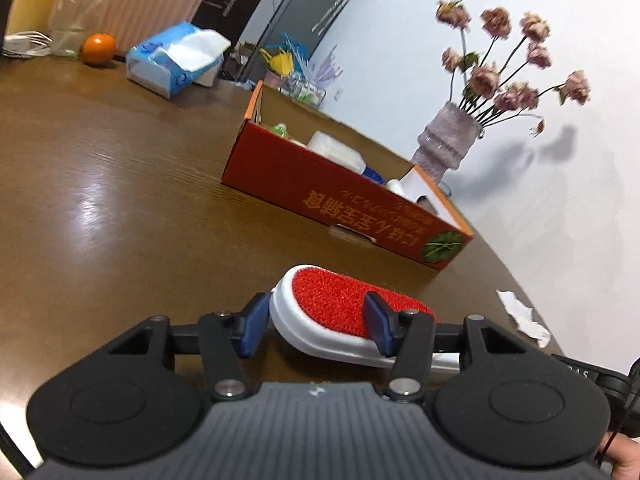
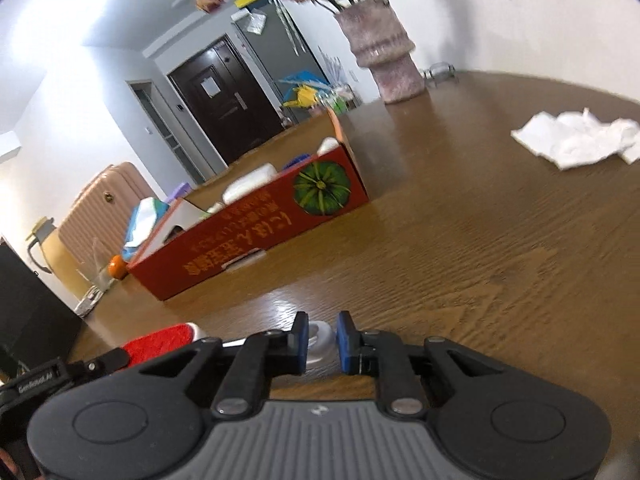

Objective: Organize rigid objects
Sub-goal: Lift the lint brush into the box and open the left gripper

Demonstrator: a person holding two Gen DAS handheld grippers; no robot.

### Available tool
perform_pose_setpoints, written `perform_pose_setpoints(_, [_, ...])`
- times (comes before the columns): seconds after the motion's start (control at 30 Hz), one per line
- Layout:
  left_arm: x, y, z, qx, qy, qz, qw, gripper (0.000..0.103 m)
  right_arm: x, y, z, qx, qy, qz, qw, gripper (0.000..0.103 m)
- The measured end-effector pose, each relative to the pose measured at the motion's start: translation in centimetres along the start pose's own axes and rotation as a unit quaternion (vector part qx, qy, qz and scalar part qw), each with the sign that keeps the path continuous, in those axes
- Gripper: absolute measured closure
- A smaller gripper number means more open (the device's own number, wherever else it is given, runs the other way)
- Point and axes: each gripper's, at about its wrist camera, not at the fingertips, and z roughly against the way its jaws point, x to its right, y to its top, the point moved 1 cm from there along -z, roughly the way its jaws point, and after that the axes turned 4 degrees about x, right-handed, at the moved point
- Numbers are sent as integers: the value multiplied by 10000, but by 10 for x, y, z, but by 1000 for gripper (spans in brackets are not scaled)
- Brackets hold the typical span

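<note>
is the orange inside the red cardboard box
No, the orange sits on the bare table beside the tissue pack, well apart from the red cardboard box.

hand-held gripper [image 1: 316,326] | black linkage arms | blue pads | silver screws | ribbed grey body

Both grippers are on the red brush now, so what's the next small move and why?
Probably lift it slightly, both hands together. The left gripper straddles the red-bristled white plastic brush, the right gripper pinches its white handle end, and the open red cardboard box lies just ahead on the brown wooden table.
</note>
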Motion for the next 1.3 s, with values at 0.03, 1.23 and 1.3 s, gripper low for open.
perform_pose_setpoints(0.03, [3, -1, 10, 40, -32, -15, 10000, 51, -4, 0, 8, 79, -19, 89, 9999, 87])
perform_pose_setpoints(1.23, [78, 120, -42, 697, -612, -618, 9938, 51, -25, 123, 0, 1305, 133, 769, 9884, 87])
perform_pose_setpoints(1.3, [73, 130, -64, 627, -471, -593, 9952, 51, -24, 134, -29, 1143, 170, 723, 9907, 87])
